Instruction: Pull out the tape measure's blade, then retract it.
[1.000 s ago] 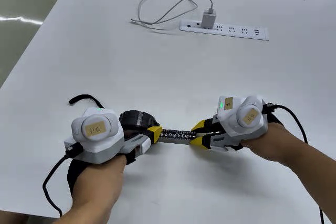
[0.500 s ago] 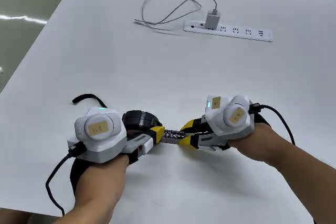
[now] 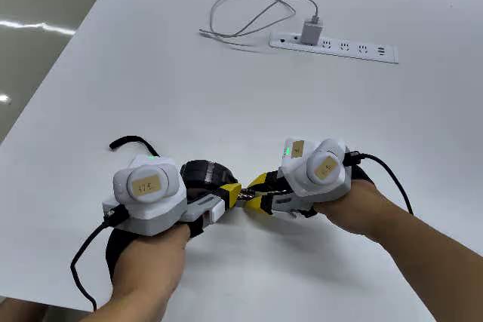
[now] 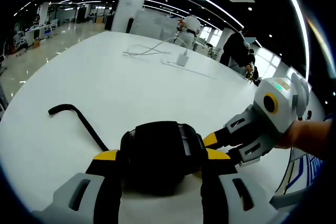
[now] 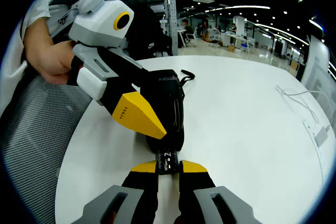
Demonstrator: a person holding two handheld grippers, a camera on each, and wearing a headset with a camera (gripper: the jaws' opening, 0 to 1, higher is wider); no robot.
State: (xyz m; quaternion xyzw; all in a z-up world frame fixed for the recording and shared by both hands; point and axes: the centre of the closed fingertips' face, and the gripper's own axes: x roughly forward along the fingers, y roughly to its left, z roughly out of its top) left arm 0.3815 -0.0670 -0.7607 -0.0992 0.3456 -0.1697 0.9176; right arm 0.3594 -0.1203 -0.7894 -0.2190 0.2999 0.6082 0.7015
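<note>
Count first: one tape measure, two grippers and two hands, all grouped in the lower middle of the head view on one white table. The tape measure's black case lies on the table. The left gripper clamps it from both sides, jaws set as wide as the case. In the left gripper view the case sits at the bottom centre between the two yellow tips. The right gripper has its jaws drawn narrow and pinches the end of the blade. The blade shows as a short printed stub between the case mouth and the yellow tips, at the bottom centre of the right gripper view. A left hand and a right hand hold the grippers. One black strap curls out from beside the case toward the left edge of the head view. At the upper right of that view lies one power strip with one white charger plugged into it, and one white cable loops across the upper middle.

Against a second ago, the exposed blade is far shorter. Then a long numbered run bridged the two grippers, half a second ago a shorter piece, and now only a sliver. The right gripper stands nearer the left one, their yellow tips almost meeting. The case sits in the same clamp as before.
</note>
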